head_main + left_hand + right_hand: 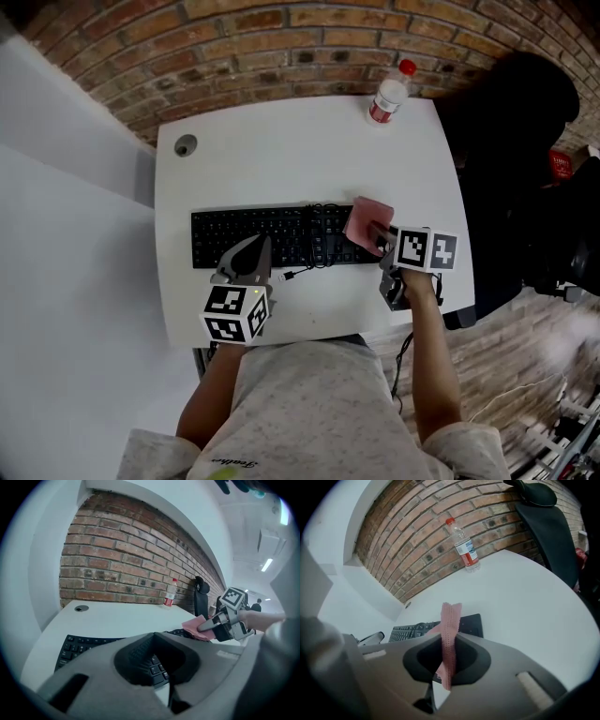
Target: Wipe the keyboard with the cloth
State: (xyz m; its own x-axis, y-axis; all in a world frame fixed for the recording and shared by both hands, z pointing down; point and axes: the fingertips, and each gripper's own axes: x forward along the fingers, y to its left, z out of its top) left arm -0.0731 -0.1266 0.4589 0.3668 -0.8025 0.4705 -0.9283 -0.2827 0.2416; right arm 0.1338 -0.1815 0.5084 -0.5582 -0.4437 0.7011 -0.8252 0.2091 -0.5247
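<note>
On the white table (281, 141), one black keyboard (281, 234); over its right end, a pink cloth (366, 217), pinched edge-on between the closed jaws of the right gripper (380, 236); at its front edge, left of middle, the left gripper (249, 251), jaws together with nothing between them; beyond its right end, well apart, a red-capped bottle (389, 92), upright; beyond its left end, a round cable hole (186, 145).
</note>
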